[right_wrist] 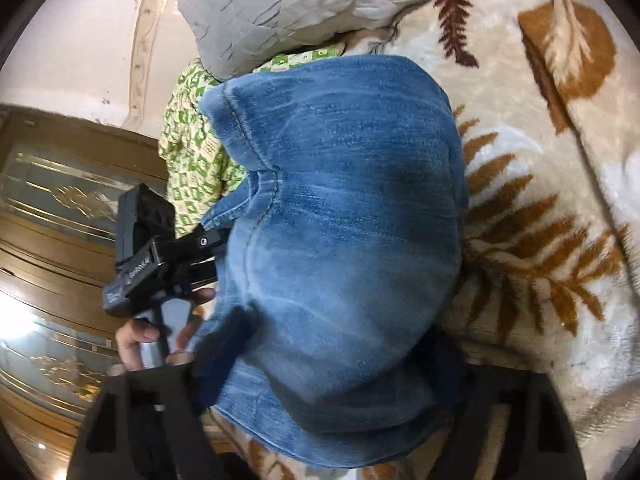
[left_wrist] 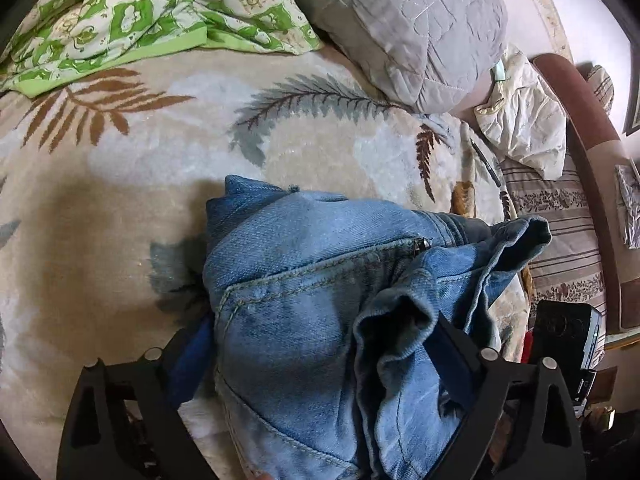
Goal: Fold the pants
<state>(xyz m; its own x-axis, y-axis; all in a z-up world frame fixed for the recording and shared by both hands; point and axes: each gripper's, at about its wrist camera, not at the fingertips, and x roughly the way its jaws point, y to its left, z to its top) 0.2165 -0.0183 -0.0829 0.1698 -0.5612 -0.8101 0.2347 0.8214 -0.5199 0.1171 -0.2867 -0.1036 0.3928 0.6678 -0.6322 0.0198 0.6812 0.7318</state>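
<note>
Blue denim pants (left_wrist: 320, 288) lie bunched on a cream leaf-print blanket (left_wrist: 120, 184). In the left wrist view my left gripper (left_wrist: 316, 344) has thick folds of the denim, with a pocket seam and zipper, packed between its black fingers (left_wrist: 456, 344); it is shut on the pants. In the right wrist view my right gripper (right_wrist: 324, 368) holds a broad folded bundle of the same pants (right_wrist: 340, 208), which hides its fingertips. The left gripper's body and the hand holding it show at the left in that view (right_wrist: 160, 256).
A grey quilted pillow (left_wrist: 416, 28) and a green checked quilt (left_wrist: 152, 16) lie at the head of the bed. A white crumpled cloth (left_wrist: 524, 124), a pen (left_wrist: 486, 162) and a striped sheet (left_wrist: 560, 232) are at the right. A wooden glass-panelled cabinet (right_wrist: 60, 208) stands beside the bed.
</note>
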